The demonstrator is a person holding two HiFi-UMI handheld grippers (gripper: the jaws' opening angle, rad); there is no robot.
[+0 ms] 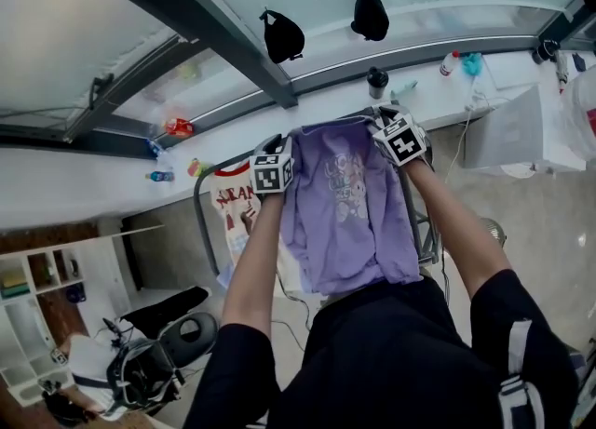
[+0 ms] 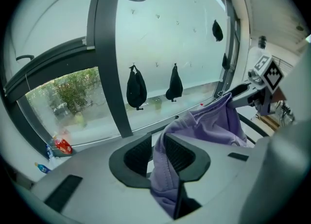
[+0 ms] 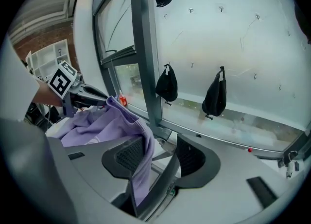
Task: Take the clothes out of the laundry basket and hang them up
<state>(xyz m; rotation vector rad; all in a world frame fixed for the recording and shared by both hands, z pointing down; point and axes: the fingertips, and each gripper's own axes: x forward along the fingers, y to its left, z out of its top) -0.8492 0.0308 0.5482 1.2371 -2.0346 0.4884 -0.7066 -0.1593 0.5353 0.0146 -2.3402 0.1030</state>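
Head view: looks down on a purple shirt (image 1: 346, 213) stretched between the left gripper (image 1: 272, 174) and the right gripper (image 1: 400, 139), hanging below both over a grey drying rack (image 1: 199, 208). Left gripper view: jaws narrowly apart, shirt edge between them, lying against the right-hand pad with a gap at the other. Right gripper view: jaws wide, fabric draped loosely over the left-hand pad, a rail of the rack between them, frosted window (image 3: 233, 48) ahead.
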